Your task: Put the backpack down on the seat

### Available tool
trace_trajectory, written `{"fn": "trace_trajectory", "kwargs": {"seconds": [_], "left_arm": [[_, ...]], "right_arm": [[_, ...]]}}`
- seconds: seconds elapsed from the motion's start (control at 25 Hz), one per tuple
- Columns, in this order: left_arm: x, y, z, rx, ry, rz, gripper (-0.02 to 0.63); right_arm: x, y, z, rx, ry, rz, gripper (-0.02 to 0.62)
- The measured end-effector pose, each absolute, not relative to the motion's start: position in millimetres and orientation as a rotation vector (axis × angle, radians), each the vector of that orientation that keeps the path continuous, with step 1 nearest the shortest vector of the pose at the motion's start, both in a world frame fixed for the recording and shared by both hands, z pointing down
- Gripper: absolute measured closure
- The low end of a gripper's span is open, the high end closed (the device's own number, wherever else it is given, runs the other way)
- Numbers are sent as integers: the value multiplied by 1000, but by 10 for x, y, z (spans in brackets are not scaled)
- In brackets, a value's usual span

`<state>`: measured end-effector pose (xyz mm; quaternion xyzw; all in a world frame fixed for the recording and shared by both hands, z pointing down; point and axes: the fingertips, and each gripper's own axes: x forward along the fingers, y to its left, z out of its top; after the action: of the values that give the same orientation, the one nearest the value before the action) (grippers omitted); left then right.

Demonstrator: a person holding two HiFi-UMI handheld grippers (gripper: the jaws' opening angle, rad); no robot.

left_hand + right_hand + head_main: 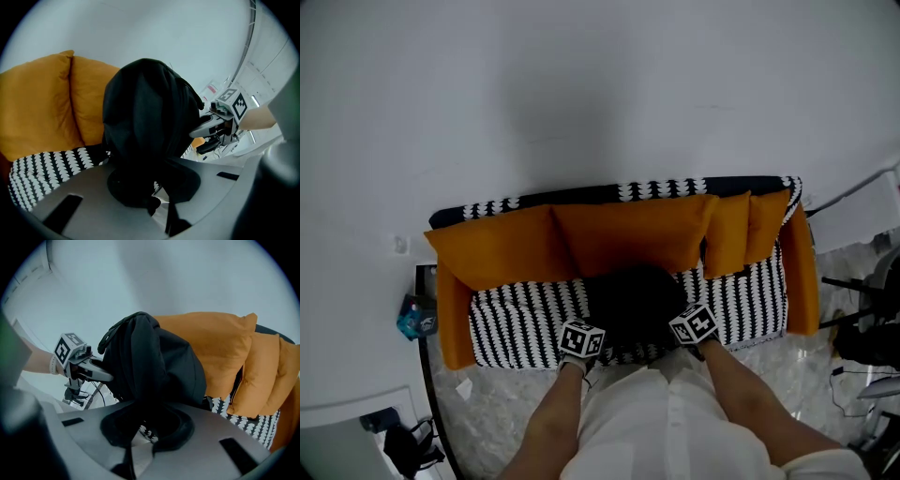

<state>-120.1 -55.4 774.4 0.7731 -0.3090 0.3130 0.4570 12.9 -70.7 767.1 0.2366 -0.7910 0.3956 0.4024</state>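
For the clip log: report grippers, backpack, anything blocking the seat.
Left gripper and right gripper both clamped on backpack. Backpack upright over striped seat, contact unclear. Nothing seen blocking.

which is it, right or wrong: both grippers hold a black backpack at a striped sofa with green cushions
Wrong: the cushions are orange, not green, as the head view shows. The rest holds: left gripper and right gripper both grip the black backpack at the striped sofa.
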Motion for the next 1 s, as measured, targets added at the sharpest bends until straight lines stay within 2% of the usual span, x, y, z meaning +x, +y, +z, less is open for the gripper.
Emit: {"fn": "trace_trajectory", "kwargs": {"seconds": [0.64,1.0], "left_arm": [[-1210,-127,8036,1842,-680,910,554],[-1217,-123,8053,1823,-665,977,502]], "right_arm": [[234,-344,7977,507,-1825,945,518],[278,-399,7963,504,-1800,886,474]]}}
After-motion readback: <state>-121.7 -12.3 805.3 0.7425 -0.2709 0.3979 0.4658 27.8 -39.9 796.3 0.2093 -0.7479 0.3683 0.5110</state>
